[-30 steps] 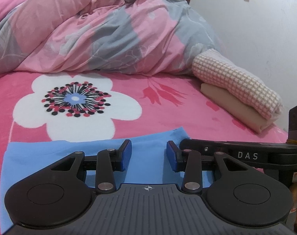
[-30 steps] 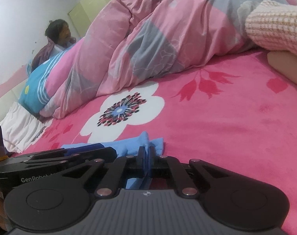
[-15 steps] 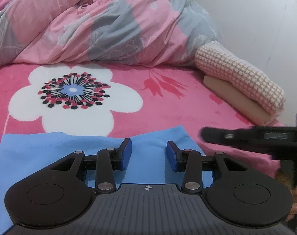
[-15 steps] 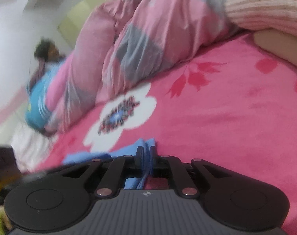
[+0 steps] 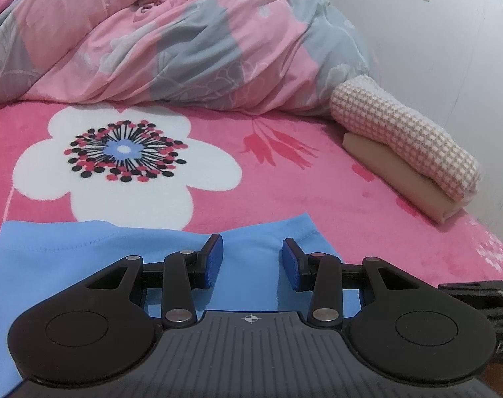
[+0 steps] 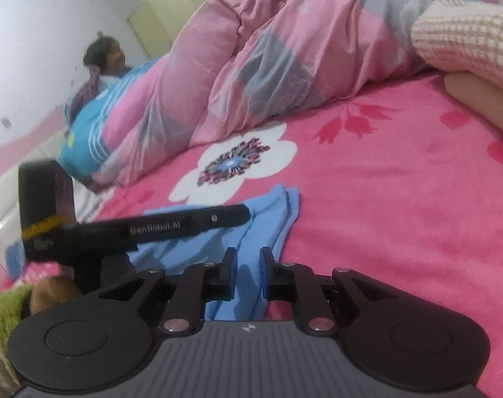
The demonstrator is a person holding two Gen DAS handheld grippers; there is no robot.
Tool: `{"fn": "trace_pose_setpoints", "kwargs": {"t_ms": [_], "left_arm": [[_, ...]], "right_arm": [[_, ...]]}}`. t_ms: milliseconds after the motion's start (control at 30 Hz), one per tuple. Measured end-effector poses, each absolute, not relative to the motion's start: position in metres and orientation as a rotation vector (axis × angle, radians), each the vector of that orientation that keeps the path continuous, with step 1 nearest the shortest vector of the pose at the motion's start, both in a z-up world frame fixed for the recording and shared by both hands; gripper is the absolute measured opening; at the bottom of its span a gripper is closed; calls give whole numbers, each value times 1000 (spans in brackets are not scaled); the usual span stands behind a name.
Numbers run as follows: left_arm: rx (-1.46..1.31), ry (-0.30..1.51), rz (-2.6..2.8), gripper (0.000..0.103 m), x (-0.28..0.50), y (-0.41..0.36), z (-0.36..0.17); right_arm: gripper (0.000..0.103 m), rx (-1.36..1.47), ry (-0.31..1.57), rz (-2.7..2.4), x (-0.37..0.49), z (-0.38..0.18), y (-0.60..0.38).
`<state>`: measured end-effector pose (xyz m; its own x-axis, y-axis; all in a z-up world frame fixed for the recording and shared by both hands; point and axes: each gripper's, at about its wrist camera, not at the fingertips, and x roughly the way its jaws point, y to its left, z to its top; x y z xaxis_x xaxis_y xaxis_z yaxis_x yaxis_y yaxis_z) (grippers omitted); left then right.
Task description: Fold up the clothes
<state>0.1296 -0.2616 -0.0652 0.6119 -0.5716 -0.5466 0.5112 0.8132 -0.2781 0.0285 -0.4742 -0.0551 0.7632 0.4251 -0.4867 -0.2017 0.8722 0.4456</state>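
Observation:
A light blue garment (image 5: pixel 85 255) lies flat on the pink flowered blanket (image 5: pixel 284 199), near the front edge. My left gripper (image 5: pixel 253 262) hovers just above its far hem, open, with nothing between the pads. In the right wrist view the same blue garment (image 6: pixel 271 219) shows bunched folds at its right end. My right gripper (image 6: pixel 248 275) sits low over those folds with its jaws parted a little and no cloth pinched. The left tool's black body (image 6: pixel 158 229) crosses above the garment there.
A folded checked cloth (image 5: pixel 404 139) rests on a folded beige one (image 5: pixel 397 182) at the bed's right edge, by the white wall (image 5: pixel 433 49). A rumpled pink and grey quilt (image 5: pixel 185 39) fills the back. A person (image 6: pixel 102 63) sits far left.
My right gripper has parted its jaws and let go of the blue fold it was shut on. It has drawn back to the lower right. The left gripper stays open.

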Motion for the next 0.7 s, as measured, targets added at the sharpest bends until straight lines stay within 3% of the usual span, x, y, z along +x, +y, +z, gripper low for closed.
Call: {"fn": "trace_pose_setpoints", "kwargs": {"t_ms": [400,700], "left_arm": [[-108,664,-628,41,129,-261,-65],[-107,664,-631,41,130,-260,-65]], "right_arm": [[15,277,629,313,21,-53,-462],[22,242,646,316,24,-56,-455]]}}
